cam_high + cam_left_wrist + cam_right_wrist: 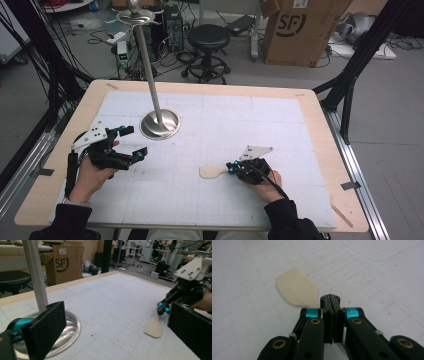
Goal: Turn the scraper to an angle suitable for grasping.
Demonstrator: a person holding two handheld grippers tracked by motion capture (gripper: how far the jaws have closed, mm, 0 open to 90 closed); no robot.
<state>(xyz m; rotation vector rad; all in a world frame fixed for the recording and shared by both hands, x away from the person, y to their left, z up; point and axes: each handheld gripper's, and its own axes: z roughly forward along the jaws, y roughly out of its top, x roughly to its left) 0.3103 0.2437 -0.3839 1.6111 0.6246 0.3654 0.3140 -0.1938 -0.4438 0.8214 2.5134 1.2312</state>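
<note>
A pale wooden spatula [212, 172] lies low over the white mat, blade toward the left. My right gripper [233, 168] is shut on its handle; in the right gripper view the jaws [330, 298] are pressed together, with the blade [297, 287] sticking out beyond them. In the left gripper view the spatula [153, 328] hangs from the right gripper [163, 308], its blade touching the mat. My left gripper [136, 141] is open and holds nothing, close to the metal stand's round base [160, 125]. The wide gap between its jaws [116, 315] frames bare mat.
The stand's tall pole [147, 60] rises from the base [72, 327] at the mat's left centre. The gridded mat [260, 120] covers the wooden table [320, 130]. Beyond the far edge stand a black stool [208, 37] and a cardboard box [300, 30].
</note>
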